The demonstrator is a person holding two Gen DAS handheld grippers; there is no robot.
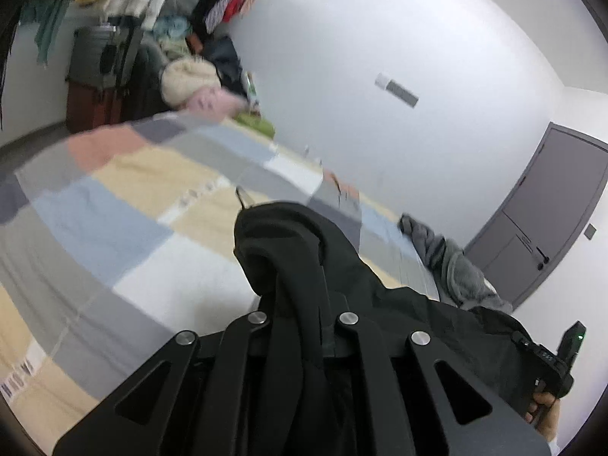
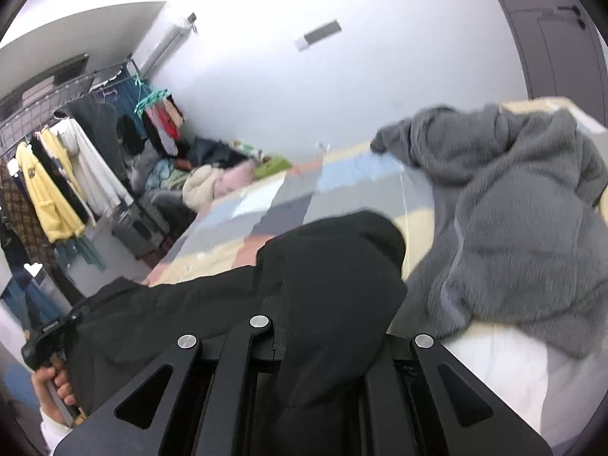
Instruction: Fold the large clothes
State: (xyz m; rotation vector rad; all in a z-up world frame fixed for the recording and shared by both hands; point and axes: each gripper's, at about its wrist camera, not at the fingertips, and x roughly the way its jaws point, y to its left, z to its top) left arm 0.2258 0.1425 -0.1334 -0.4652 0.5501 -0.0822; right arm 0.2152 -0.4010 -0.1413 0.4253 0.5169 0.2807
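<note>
Black garment [image 1: 304, 250] hangs bunched between both tongs, left tongs [image 1: 300, 304] and right tongs [image 2: 323, 304] each clamped on it, above the patchwork bed [image 1: 114, 209]. No fold seems made yet; the grey fleece [image 2: 513, 209] beside it also waits.

Black garment [image 1: 342, 266] folds drape over the left claw [image 1: 300, 277], hiding its fingertips; the right claw [image 2: 334, 277] is buried likewise. Ahead of both, the patchwork bed cover [image 1: 125, 205] is motion-blurred. Each claw's frame is cut off by the bottom edge.
</note>
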